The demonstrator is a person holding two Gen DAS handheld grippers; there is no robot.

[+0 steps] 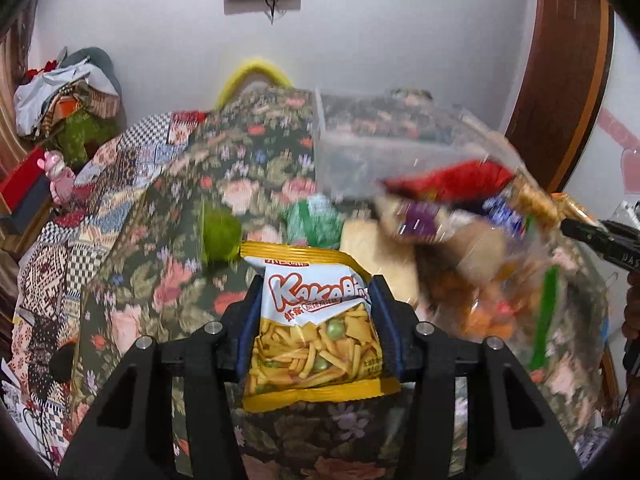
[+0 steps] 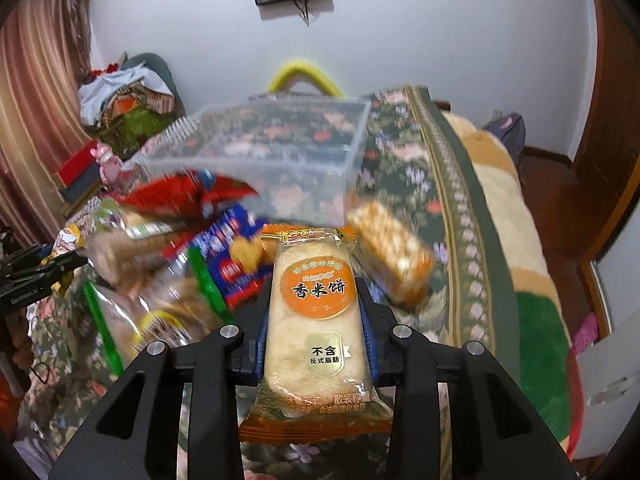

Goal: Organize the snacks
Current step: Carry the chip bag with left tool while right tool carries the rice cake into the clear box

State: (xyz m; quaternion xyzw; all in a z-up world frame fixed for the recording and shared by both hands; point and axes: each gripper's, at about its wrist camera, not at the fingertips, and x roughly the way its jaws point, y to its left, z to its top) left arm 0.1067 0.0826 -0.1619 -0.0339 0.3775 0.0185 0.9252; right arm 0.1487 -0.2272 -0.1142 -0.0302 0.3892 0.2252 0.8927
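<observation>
My left gripper (image 1: 316,300) is shut on a yellow and white Kaka snack bag (image 1: 316,320) and holds it above the floral bedspread (image 1: 248,160). My right gripper (image 2: 314,300) is shut on an orange rice cracker packet (image 2: 314,320). A clear plastic storage box (image 2: 280,160) stands on the bed beyond both; it also shows in the left wrist view (image 1: 380,148). A pile of loose snacks lies before it: a red bag (image 2: 180,196), a blue packet (image 2: 228,252), a bread bag (image 2: 132,240) and an orange cracker pack (image 2: 392,256).
A green ball (image 1: 220,236) and a green packet (image 1: 312,220) lie on the bedspread. A yellow handle (image 2: 304,74) sticks up behind the box. Piled clothes (image 1: 68,92) sit at the left. A plush blanket (image 2: 512,216) lies at the bed's right edge.
</observation>
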